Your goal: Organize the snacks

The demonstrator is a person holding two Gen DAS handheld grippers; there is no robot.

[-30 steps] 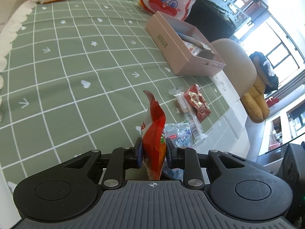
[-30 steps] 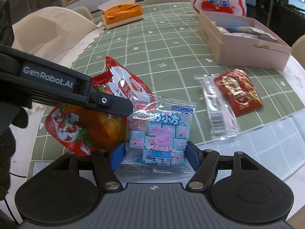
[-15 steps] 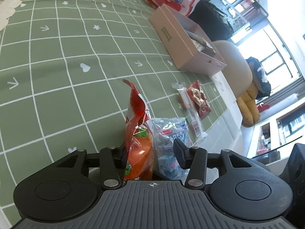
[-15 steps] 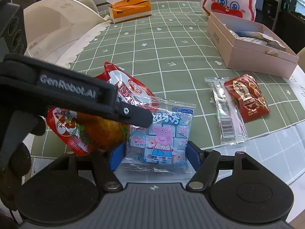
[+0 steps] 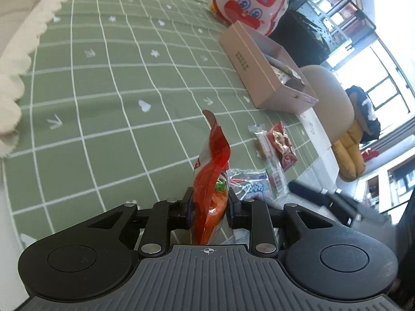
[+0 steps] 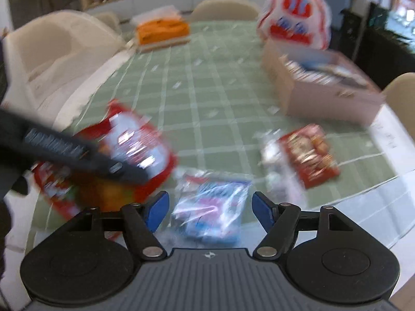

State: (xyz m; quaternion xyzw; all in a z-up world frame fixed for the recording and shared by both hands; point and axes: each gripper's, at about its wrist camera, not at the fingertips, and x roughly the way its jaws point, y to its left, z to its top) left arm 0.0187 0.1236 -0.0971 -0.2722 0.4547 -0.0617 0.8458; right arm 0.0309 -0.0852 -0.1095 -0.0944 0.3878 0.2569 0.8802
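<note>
My left gripper (image 5: 208,203) is shut on a red-orange snack bag (image 5: 211,171), held edge-up above the green checked tablecloth (image 5: 109,90); the bag also shows in the right wrist view (image 6: 129,145). My right gripper (image 6: 210,210) is open, its blue pads either side of a clear Peppa Pig candy packet (image 6: 210,207) lying on the table, also seen in the left wrist view (image 5: 250,186). A small red snack packet (image 6: 308,153) and a clear wrapped bar (image 5: 267,147) lie to the right. An open pink box (image 5: 262,67) holding several snacks stands further back.
A red-and-white rabbit bag (image 5: 249,0) stands behind the box. An orange tissue box (image 6: 162,29) sits at the far side. Beige chairs (image 6: 52,51) surround the table. The table's near edge (image 6: 363,207) is close to the packets. The right wrist view is motion-blurred.
My left gripper opened on the red bag half a second ago and has shut on it again. My right gripper has pulled back and up from the candy packet, which stays on the table.
</note>
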